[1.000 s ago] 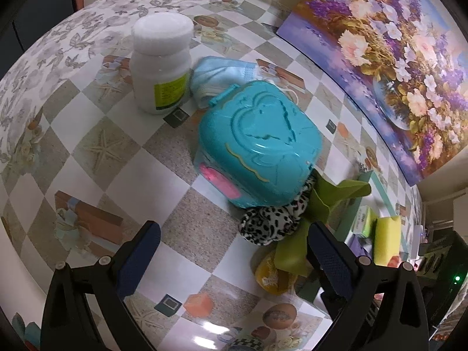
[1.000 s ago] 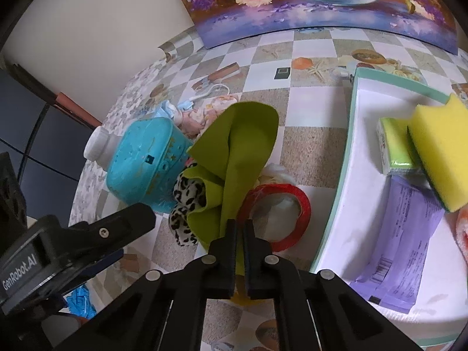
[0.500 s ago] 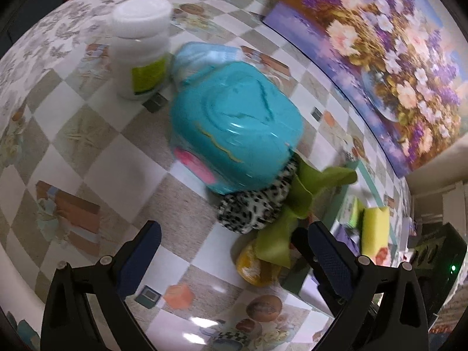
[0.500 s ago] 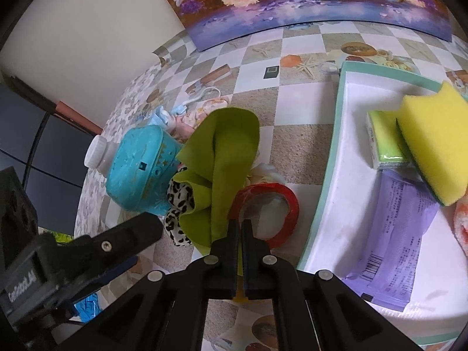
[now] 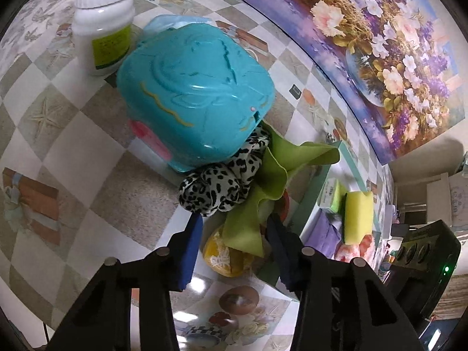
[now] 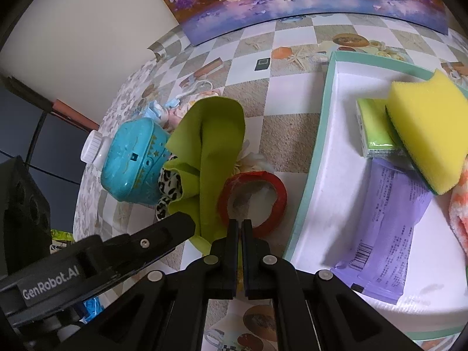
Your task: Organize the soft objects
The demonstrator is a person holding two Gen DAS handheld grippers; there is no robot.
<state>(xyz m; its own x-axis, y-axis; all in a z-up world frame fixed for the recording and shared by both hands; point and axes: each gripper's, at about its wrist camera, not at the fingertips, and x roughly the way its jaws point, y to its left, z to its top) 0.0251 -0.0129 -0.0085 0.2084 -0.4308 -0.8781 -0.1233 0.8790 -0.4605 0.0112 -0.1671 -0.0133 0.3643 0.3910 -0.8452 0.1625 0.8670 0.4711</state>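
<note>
Tray (image 6: pixel 317 158) is sitting right of the pile, holding the yellow sponge (image 6: pixel 424 134) and purple packet (image 6: pixel 392 219). Teal box (image 5: pixel 193 93) is resting against the leopard scrunchie (image 5: pixel 222 184). Green cloth (image 6: pixel 210 158) is draping over the scrunchie and red tape roll (image 6: pixel 278 196). Right gripper (image 6: pixel 240 225) is pinching the cloth's lower edge (jaws together). Left gripper (image 5: pixel 234 234) is straddling the cloth, jaws apart.
</note>
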